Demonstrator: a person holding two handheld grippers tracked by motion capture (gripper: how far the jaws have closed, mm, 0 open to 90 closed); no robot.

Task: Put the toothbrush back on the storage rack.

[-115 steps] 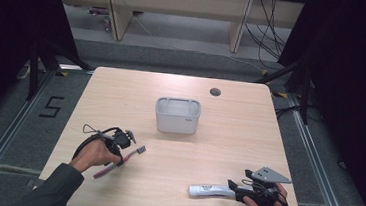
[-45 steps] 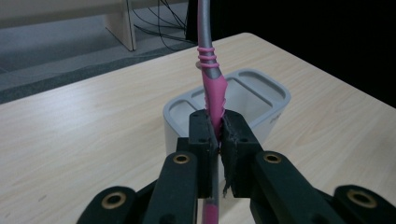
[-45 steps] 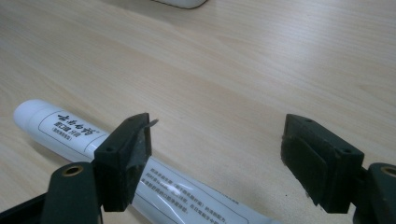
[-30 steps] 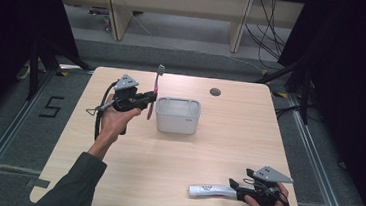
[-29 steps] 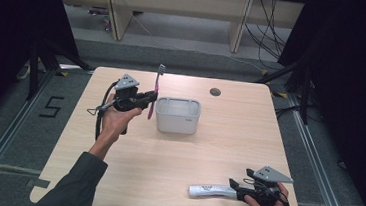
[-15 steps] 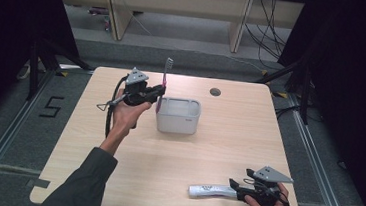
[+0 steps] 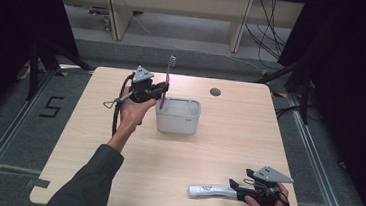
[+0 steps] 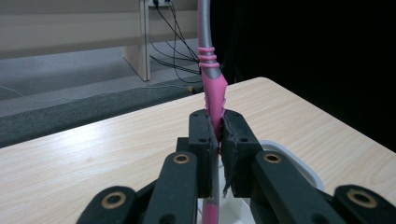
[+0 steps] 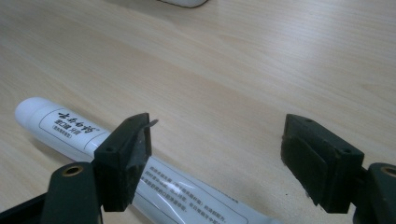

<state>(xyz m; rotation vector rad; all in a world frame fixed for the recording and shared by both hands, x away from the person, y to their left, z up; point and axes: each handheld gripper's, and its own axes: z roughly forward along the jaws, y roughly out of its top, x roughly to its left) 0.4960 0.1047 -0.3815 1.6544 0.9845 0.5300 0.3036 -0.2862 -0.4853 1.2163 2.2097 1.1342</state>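
On the table (image 7: 114,177), which has a pale wooden top with a fine grain and rounded corners, there is one toothbrush, one tube and one holder. The toothbrush (image 7: 167,76) is one thin stick of pink plastic with a grey neck and some small ribs around it; it stands upright, with the bristle head at the top, just at the left wall of the holder (image 7: 178,116). The holder is a single light grey box with rounded corners and an open top, near the middle of the table. The left gripper (image 7: 161,92) has two black jaws, and they are pressed together on the pink handle, as the left gripper view shows (image 8: 218,140). The tube (image 7: 212,191) is one white, smooth cylinder with a rounded end and dark printed letters; it lies flat near the front edge, well apart from the holder. The right gripper (image 7: 236,188) rests there with its two jaws spread wide; in the right gripper view the tube (image 9: 60,126) passes under the left jaw, and the pads do not press it. One small dark round hole (image 7: 215,92) is in the far part of the table.
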